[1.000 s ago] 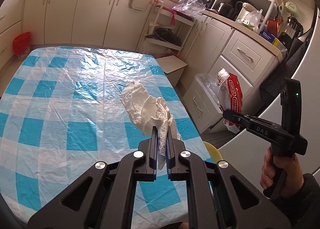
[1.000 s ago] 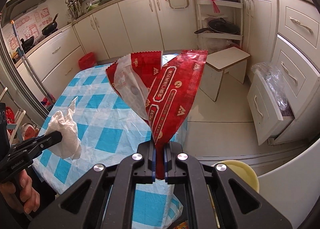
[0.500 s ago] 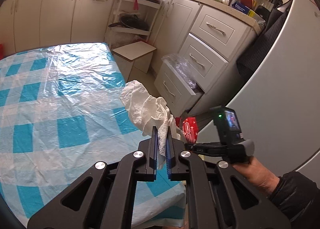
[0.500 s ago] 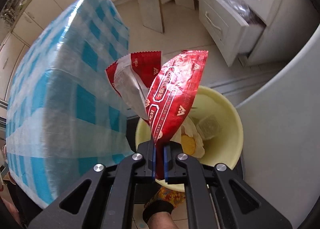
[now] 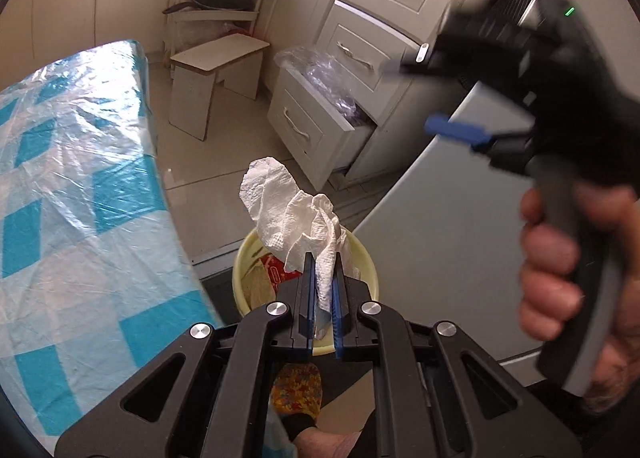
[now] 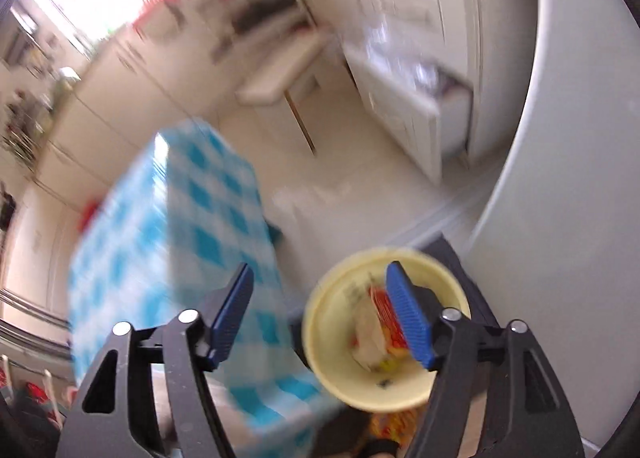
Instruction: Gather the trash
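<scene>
My left gripper [image 5: 322, 258] is shut on a crumpled white paper towel [image 5: 288, 213] and holds it just above a yellow bin [image 5: 370, 270] on the floor by the table's corner. In the left wrist view my right gripper [image 5: 424, 91] sits at the upper right, gripped by a hand [image 5: 552, 270]. The right wrist view is blurred by motion. There, the right gripper [image 6: 319, 270] has its jaws opening wide with nothing between them. Below it the red wrapper [image 6: 386, 310] lies inside the yellow bin [image 6: 340, 378] with other scraps.
A table with a blue-and-white checked cloth under clear plastic [image 5: 60, 197] fills the left. A low wooden stool [image 5: 218, 57] stands on the floor beyond. A drawer with a plastic bag [image 5: 320, 97] hangs open. A grey appliance side [image 5: 440, 258] borders the bin. A patterned slipper [image 5: 296, 386] is below.
The right gripper swung over the bin, opened, and the red wrapper dropped in. The left gripper carried the paper towel from over the table to above the bin.
</scene>
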